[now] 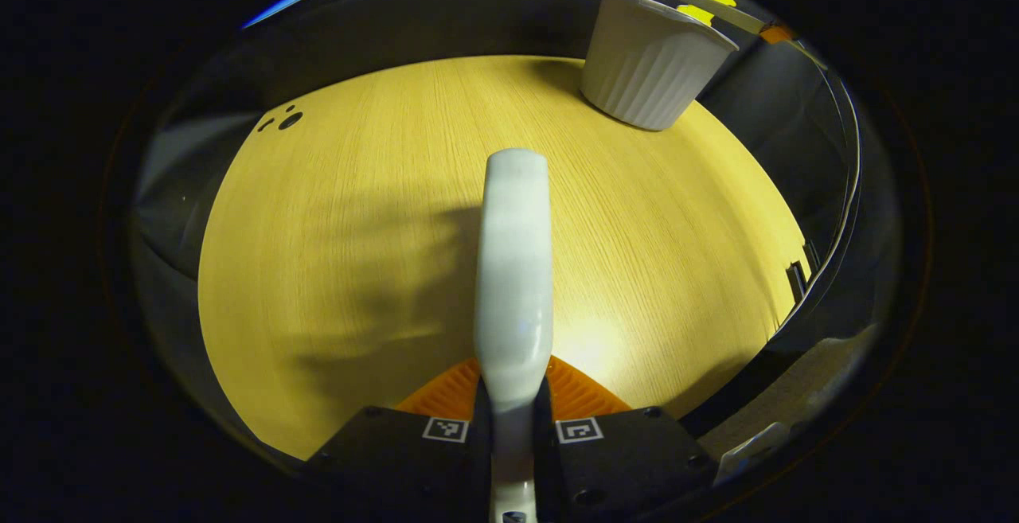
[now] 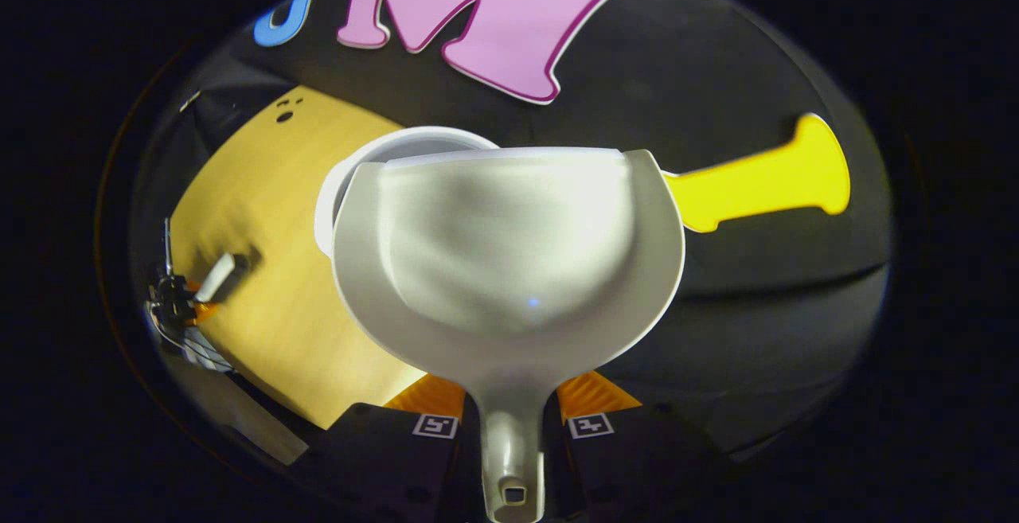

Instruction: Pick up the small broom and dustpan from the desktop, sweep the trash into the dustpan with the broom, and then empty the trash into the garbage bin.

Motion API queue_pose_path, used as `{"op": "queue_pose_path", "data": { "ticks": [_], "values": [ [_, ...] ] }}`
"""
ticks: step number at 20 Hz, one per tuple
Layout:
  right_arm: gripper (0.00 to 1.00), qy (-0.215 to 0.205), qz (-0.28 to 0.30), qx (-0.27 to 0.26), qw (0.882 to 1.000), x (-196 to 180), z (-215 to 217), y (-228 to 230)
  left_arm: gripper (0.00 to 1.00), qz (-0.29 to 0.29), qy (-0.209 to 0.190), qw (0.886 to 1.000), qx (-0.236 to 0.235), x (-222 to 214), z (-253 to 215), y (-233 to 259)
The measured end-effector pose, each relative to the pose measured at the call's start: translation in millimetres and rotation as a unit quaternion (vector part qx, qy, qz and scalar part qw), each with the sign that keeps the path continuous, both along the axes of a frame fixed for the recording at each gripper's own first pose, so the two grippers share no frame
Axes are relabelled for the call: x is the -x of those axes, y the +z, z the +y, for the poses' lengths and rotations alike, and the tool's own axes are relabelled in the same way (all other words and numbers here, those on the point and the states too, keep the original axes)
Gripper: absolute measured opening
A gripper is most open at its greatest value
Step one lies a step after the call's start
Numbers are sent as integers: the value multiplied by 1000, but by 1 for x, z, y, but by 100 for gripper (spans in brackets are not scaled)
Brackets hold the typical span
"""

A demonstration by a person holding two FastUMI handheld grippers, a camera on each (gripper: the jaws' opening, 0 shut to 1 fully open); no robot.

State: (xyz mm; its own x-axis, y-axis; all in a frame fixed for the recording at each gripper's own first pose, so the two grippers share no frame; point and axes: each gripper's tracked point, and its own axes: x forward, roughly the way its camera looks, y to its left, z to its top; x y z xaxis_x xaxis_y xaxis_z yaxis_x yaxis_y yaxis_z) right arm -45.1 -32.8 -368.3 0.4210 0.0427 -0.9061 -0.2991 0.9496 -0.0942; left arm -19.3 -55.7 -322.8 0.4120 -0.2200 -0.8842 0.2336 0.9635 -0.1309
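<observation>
Pale wood worktop (image 1: 334, 252) looks free of trash. The left tongs (image 1: 512, 427) are closed on the broom (image 1: 513, 268) handle, held above the worktop. The right tongs (image 2: 512, 435) clamp the dustpan (image 2: 509, 252) handle, its lip tilted over the white bin (image 2: 414, 145), pan seemingly empty. Sweeping and emptying appear nearly finished.

In the left gripper view, the broom (image 1: 513, 268) is lying between the fingers of the left gripper (image 1: 512, 427), extending forward over the desktop (image 1: 358, 212); the garbage bin (image 1: 653, 61) is standing on the desktop's far right part, by the edge. In the right gripper view, the dustpan (image 2: 509, 260) is sitting with its handle between the fingers of the right gripper (image 2: 511, 427) (its front lip overlapping the bin's rim (image 2: 350, 181) behind it), and the left gripper with the broom is showing at far left.
</observation>
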Motion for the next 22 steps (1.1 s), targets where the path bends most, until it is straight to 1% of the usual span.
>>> {"op": "queue_pose_path", "data": {
  "ticks": [1,3,5,7,11,15,19,22],
  "values": [
    [35,-16,-18,-15,1000,6,1,3,25,-3,-2,1000,-3,-1,0,1],
    [35,-34,-38,-36,998,16,1,5,25,-7,-2,1000,-7,-2,0,4],
    [35,-41,-50,-54,996,37,7,9,25,-7,-2,1000,-9,-2,0,5],
    [35,-47,-58,-77,994,57,22,11,25,-7,-3,1000,-11,-2,0,5],
    [35,-28,-61,-111,992,102,61,12,25,-5,-3,1000,-20,1,1,6],
    [35,-2,-43,-142,989,151,113,-4,26,-6,-1,1000,-26,1,6,8],
    [35,10,-7,-171,985,200,162,-33,25,-3,5,1000,-29,2,12,6],
    [35,21,26,-166,986,232,190,-73,25,-1,9,999,-31,1,16,3]
  ]
}}
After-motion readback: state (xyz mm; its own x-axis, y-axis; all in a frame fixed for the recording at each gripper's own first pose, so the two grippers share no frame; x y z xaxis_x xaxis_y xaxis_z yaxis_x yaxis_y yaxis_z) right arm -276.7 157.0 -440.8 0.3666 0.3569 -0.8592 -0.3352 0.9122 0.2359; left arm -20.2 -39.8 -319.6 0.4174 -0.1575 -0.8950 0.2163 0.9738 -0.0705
